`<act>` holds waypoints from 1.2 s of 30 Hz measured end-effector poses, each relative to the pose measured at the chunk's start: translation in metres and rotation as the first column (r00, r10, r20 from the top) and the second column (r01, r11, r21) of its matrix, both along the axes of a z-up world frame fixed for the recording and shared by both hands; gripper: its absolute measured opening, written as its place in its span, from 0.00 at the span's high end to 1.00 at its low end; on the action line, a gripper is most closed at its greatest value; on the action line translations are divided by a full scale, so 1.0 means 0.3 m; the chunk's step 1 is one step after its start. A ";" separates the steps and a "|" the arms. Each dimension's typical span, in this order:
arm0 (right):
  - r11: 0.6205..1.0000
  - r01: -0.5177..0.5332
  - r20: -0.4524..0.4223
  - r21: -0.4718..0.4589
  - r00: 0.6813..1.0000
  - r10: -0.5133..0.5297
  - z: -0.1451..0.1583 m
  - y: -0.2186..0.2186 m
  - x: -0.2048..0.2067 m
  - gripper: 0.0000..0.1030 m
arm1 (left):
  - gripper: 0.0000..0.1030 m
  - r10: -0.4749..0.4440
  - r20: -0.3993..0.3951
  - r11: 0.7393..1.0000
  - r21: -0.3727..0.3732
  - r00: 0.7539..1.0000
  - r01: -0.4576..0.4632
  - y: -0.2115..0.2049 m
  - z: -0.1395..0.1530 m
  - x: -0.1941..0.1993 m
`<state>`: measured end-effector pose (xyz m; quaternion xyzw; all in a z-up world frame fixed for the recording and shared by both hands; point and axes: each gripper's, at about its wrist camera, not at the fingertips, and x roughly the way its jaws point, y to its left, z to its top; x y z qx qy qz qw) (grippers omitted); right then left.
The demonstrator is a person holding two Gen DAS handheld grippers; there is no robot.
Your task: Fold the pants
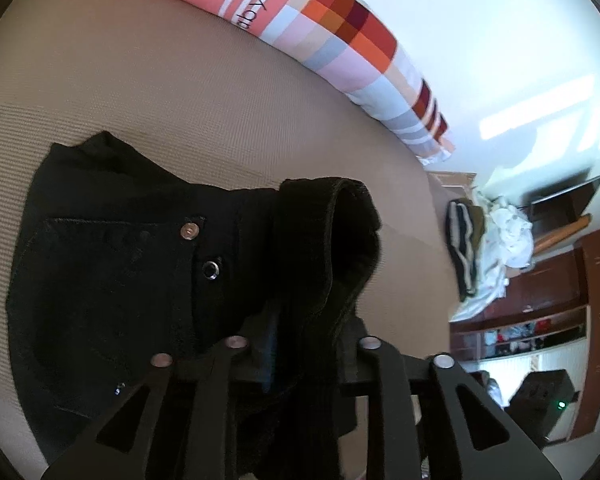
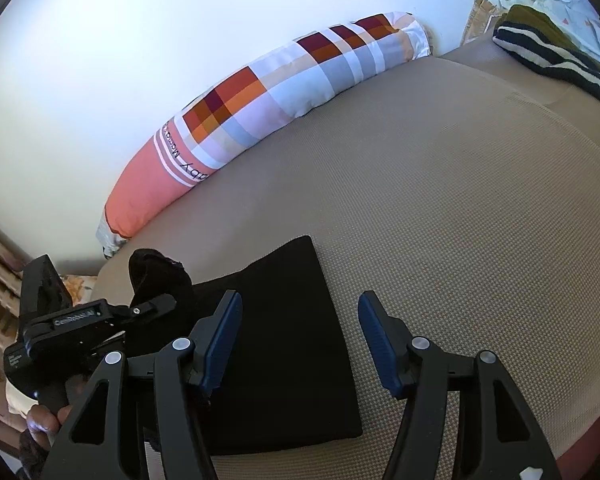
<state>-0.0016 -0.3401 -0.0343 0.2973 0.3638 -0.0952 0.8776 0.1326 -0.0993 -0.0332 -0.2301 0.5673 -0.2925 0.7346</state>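
Note:
Black pants (image 1: 100, 260) lie folded on the tan bed (image 1: 180, 100), with a metal button (image 1: 189, 231) and a pocket facing up. A raised loop of their cloth (image 1: 340, 232) stands between the jaws of my left gripper (image 1: 304, 332). The jaws are a little apart, and a strip of blue pad (image 1: 270, 352) shows bare beside the cloth. In the right wrist view the pants (image 2: 284, 340) form a flat dark rectangle. My right gripper (image 2: 300, 320) hovers open over their right edge, holding nothing. The left gripper (image 2: 152, 304) sits at the pants' left end under the cloth bunch, held by a hand (image 2: 44, 420).
A long checked orange and white pillow (image 2: 260, 108) lies along the white wall at the bed's far edge. A striped folded garment (image 2: 552, 56) and white cloths sit at the bed's far corner. Dark wooden shelves (image 1: 540, 288) stand beyond the bed.

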 end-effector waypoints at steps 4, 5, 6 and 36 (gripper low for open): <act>1.000 -0.008 -0.008 -0.012 1.000 0.008 -0.007 0.005 0.003 0.43 | 0.51 -0.015 0.023 0.998 -0.053 1.000 0.016 0.020 0.023 -0.025; 1.000 -0.012 -0.010 -0.014 1.000 0.012 -0.010 0.007 0.005 0.43 | 0.49 -0.015 0.042 0.999 -0.048 0.999 0.017 0.029 0.035 -0.033; 1.000 -0.017 -0.014 -0.017 1.000 0.016 -0.014 0.009 0.007 0.43 | 0.48 -0.013 0.065 0.999 -0.037 0.998 0.015 0.041 0.048 -0.043; 0.857 -0.390 -0.067 0.336 0.898 0.435 -0.256 0.033 0.297 0.48 | 0.45 0.117 0.214 0.879 0.432 0.970 -0.202 0.398 -0.058 -0.185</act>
